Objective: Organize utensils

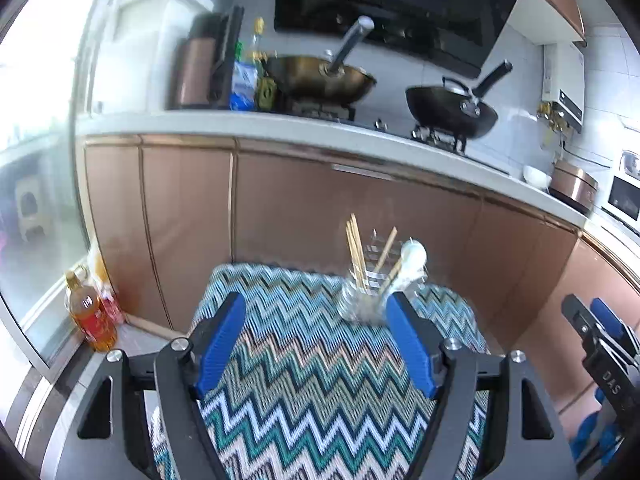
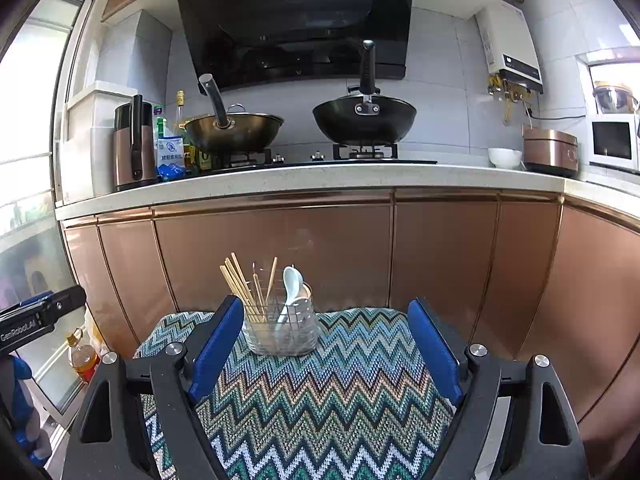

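Oddly blurred in left view, utensil holder [image 2: 280,330] beyond both gaping, empty tools: left [image 1: 316,346], right [image 2: 326,350].

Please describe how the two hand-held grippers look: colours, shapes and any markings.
Both the left gripper and the right gripper have black angular frames with triangular cut-outs, silver round bolts and two blue ribbed fingers. White lettering marks their black sides.

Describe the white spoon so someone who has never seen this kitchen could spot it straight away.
Find the zigzag-patterned woven cloth below the copper-coloured cabinets. At its far edge stands a clear wire-framed utensil holder. The white ceramic soup spoon stands in it, bowl up, the only white, rounded piece beside thin wooden chopsticks.
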Motion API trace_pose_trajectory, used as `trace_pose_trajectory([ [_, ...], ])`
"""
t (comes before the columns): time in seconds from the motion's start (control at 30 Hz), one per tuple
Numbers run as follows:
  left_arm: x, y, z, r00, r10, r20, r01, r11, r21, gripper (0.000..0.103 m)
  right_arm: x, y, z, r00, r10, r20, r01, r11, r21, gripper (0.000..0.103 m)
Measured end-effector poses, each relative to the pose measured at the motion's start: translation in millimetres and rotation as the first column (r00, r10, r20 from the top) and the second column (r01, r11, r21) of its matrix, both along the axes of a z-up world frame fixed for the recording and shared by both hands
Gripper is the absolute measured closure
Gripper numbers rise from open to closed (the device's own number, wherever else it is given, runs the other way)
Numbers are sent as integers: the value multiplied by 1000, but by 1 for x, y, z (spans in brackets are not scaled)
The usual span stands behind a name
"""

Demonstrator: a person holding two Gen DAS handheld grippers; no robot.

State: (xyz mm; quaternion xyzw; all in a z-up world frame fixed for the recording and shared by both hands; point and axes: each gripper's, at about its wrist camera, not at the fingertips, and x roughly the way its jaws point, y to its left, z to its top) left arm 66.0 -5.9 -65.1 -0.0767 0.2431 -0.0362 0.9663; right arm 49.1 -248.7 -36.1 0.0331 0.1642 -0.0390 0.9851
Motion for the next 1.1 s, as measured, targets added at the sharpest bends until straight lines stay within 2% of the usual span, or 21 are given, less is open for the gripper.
trace_pose_trajectory([
  [0.13,2,3,-10,998,-41,-50,39,998,-44,32,-1,2,-6,1000,8,-14,-8,1000,-1,19],
  [0.27,-2,5,-14,998,-49,-36,48,998,-39,32,-2,6,-10,999,21,-26,-22,1000,-13,19],
  [0.67,-21,-7,-16,999,-25,41,22,997,71,32,-17,-4,-10,1000,8,-5,-8,1000,-14,18],
  [1.1,-47,-18,1,991,10,135,-32,986,163,32,-36,-4,3,998,2,57,0,999,-39,15],
])
